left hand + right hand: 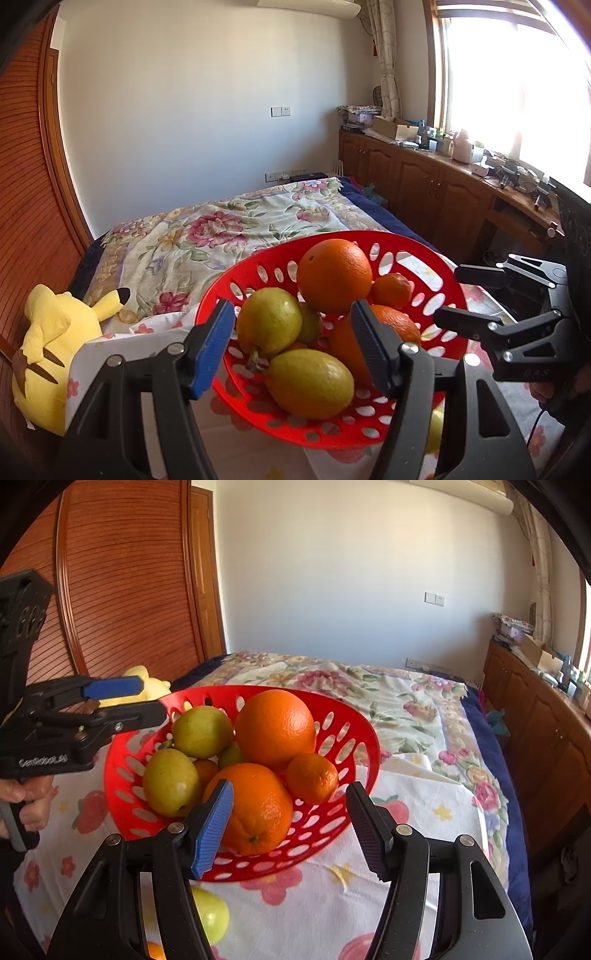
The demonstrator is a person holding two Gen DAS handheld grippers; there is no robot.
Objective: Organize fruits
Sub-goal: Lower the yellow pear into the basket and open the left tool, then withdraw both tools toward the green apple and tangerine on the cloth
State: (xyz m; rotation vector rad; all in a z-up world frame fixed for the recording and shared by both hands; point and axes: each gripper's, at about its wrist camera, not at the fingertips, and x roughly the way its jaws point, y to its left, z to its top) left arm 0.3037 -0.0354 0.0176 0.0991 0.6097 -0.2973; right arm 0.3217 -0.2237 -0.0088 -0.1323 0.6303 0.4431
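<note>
A red perforated basket (439, 295) (354, 734) stands on a flowered cloth and holds a large orange (334, 275) (275, 727), a second orange (255, 808), a small mandarin (312, 777) and yellow-green pears (267, 321) (171, 781). My left gripper (291, 347) is open and empty just in front of the basket; it also shows in the right wrist view (147, 698) at the basket's left rim. My right gripper (288, 827) is open and empty before the basket; it shows in the left wrist view (458, 295) at the right rim. A green fruit (210, 915) and an orange piece (155, 950) lie on the cloth outside the basket.
A yellow plush toy (55, 339) lies at the left by a wooden wardrobe (122, 583). A bed with a flowered quilt (229, 229) stretches behind the basket. Wooden cabinets (424, 184) with clutter line the right wall under the window.
</note>
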